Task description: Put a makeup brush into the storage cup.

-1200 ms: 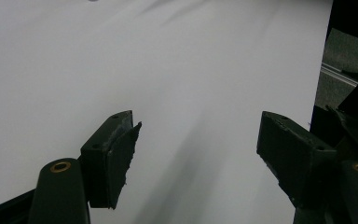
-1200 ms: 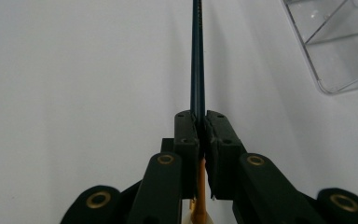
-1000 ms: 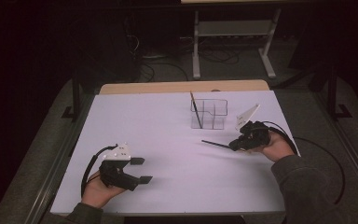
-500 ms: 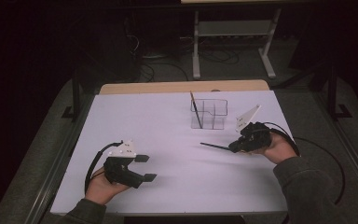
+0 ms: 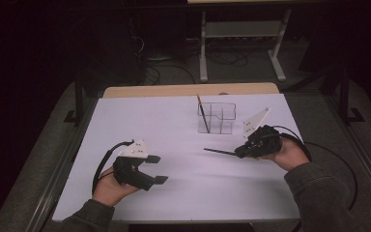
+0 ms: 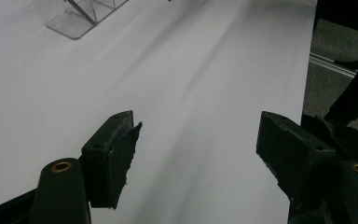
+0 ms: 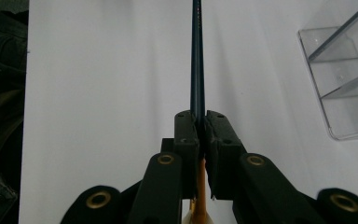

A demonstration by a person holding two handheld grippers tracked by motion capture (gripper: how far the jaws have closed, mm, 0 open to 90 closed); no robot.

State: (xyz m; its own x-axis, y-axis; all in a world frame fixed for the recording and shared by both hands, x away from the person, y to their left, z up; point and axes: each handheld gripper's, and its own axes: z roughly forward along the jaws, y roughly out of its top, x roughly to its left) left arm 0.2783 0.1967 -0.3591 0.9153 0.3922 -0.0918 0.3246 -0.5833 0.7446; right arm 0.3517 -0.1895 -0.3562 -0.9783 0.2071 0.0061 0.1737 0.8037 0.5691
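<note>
High view: right tool [image 5: 236,153] is clamped on a dark pencil [image 5: 220,152] above the counter's [image 5: 174,121] right side; left tool [image 5: 155,169] gapes empty. One pencil already stands in the clear organizer [image 5: 217,118]; this one remains.

You see the white table [image 5: 183,145] brightly lit from above while everything around it sinks into near black. Soft shadows lie under your grippers. Between your left fingers [image 6: 116,158] the tabletop is smeared with blur; the close fingers look soft and dark.
</note>
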